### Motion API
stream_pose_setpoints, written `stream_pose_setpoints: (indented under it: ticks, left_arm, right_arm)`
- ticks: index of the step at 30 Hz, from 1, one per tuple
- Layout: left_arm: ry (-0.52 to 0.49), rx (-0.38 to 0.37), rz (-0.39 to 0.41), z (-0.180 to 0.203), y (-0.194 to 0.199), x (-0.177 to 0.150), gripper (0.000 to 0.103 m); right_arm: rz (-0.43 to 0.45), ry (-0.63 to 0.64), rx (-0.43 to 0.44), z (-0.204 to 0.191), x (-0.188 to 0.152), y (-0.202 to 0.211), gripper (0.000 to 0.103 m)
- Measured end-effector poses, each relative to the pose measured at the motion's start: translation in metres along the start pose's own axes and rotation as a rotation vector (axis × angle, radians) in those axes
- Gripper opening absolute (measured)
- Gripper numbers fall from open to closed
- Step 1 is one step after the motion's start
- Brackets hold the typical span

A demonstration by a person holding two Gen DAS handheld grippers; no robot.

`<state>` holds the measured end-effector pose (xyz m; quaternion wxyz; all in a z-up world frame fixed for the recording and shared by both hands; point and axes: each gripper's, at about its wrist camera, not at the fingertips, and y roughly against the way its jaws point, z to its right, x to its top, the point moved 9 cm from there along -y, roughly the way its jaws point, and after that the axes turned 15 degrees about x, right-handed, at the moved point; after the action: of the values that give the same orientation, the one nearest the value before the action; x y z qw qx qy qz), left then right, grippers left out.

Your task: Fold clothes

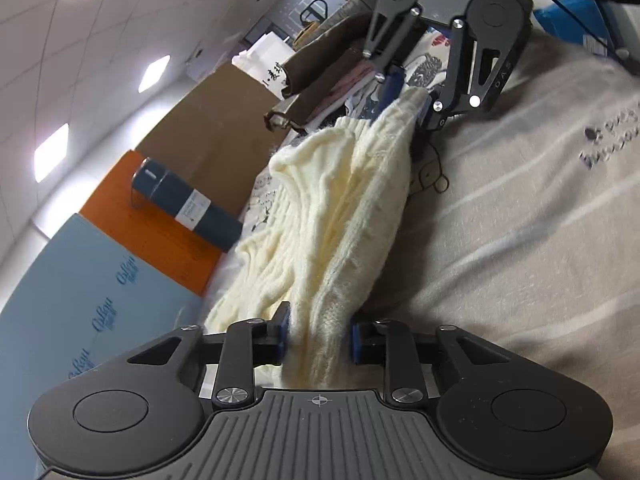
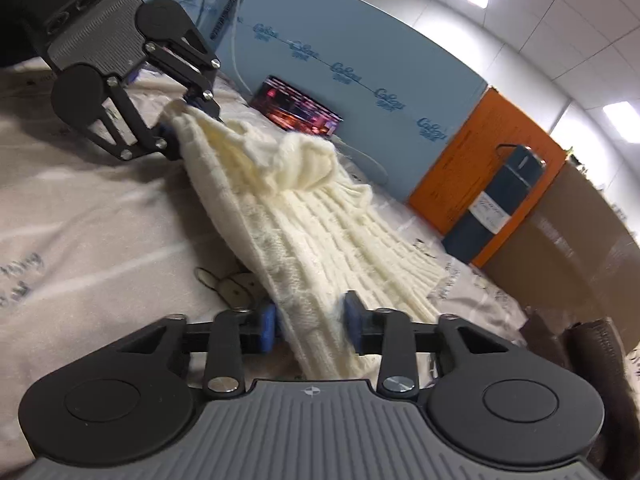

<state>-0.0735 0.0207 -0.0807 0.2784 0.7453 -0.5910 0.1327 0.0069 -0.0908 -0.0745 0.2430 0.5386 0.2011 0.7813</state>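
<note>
A cream cable-knit sweater (image 1: 340,216) is stretched in the air between my two grippers above a bed. My left gripper (image 1: 319,338) is shut on one end of the sweater, the knit bunched between its blue pads. My right gripper (image 1: 404,92) shows at the far end, shut on the other end. In the right wrist view the same sweater (image 2: 304,216) runs from my right gripper (image 2: 310,326), shut on it, up to my left gripper (image 2: 182,116). A loose fold hangs down toward the bed.
A beige striped bedsheet (image 1: 520,240) with cartoon prints lies below. Along the bed's edge stand a light blue board (image 2: 360,60), an orange board (image 2: 480,160) with a dark blue cylinder (image 2: 496,204), and brown cardboard (image 1: 208,132). Other clothes (image 1: 328,76) are piled at the bed's far end.
</note>
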Motion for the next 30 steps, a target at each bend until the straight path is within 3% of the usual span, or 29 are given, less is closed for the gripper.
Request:
stream_pose_setpoints:
  ticks: [4,8,11,17,24,28,30]
  left_arm:
    - [0.027,-0.026,-0.002,-0.001,0.024,0.005,0.023]
    - [0.051,-0.117,-0.012,-0.003,0.048,0.011,0.023]
    - [0.115,-0.150,-0.004,-0.024,0.042,0.018,0.024]
    - [0.543,-0.258,0.035,-0.084,0.007,0.020,0.028]
    - [0.998,-0.349,0.032,-0.111,-0.044,-0.007,0.036]
    - [1.091,-0.362,0.037,-0.108,-0.059,-0.016,0.042]
    - [1.072,-0.376,0.049,-0.104,-0.058,-0.014,0.055]
  right_arm:
    - [0.029,-0.017,0.061,-0.016,0.006,0.020,0.022]
    - [0.060,-0.036,0.126,-0.032,0.013,0.040,0.021]
    - [0.113,-0.097,0.153,-0.026,0.018,0.048,0.021]
    - [0.281,-0.291,0.194,0.013,0.027,0.057,0.021]
    - [0.429,-0.460,0.171,0.069,0.036,0.053,0.022]
    - [0.460,-0.519,0.142,0.089,0.037,0.043,0.022]
    - [0.471,-0.533,0.127,0.094,0.037,0.039,0.022]
